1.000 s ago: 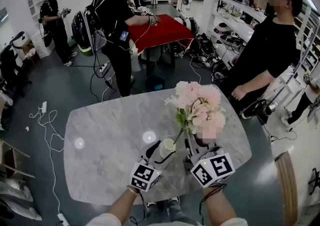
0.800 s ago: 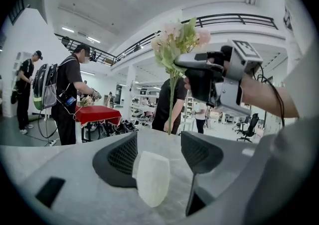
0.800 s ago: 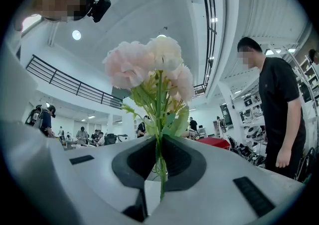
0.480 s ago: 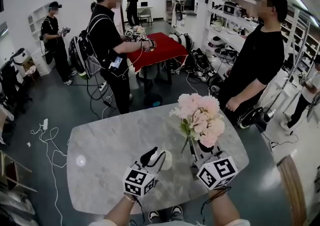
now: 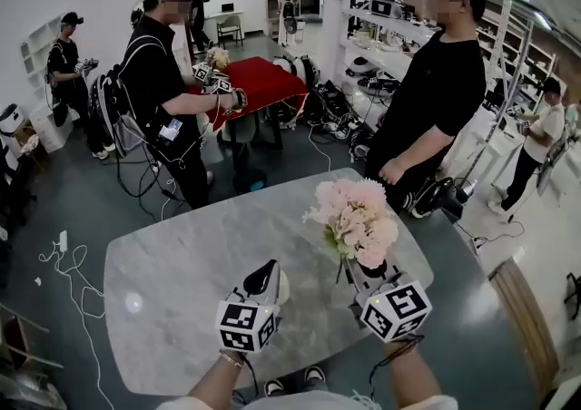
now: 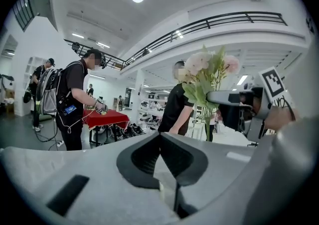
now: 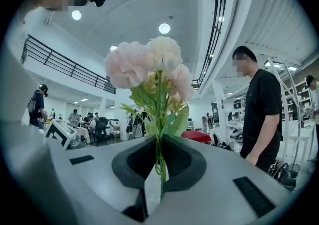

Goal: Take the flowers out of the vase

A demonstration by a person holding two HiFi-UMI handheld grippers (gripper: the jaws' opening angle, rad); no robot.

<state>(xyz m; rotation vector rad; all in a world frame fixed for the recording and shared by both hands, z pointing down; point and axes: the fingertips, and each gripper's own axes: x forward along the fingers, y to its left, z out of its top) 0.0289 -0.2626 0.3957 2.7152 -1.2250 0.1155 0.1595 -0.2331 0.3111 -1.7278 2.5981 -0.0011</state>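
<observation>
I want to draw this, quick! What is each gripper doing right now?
Left gripper: closed, nothing between its jaws.
Right gripper: closed on the stems of the flowers.

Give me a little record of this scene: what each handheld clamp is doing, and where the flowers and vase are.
right gripper: shut on the stems of the pink flowers, blooms upright
left gripper: jaws have just been closing, now together; a pale sliver shows between them, unclear what
white vase: apart from the flowers, at the left gripper's tip; lifted or standing, unclear
setting: marble table, person in black beyond it
</observation>
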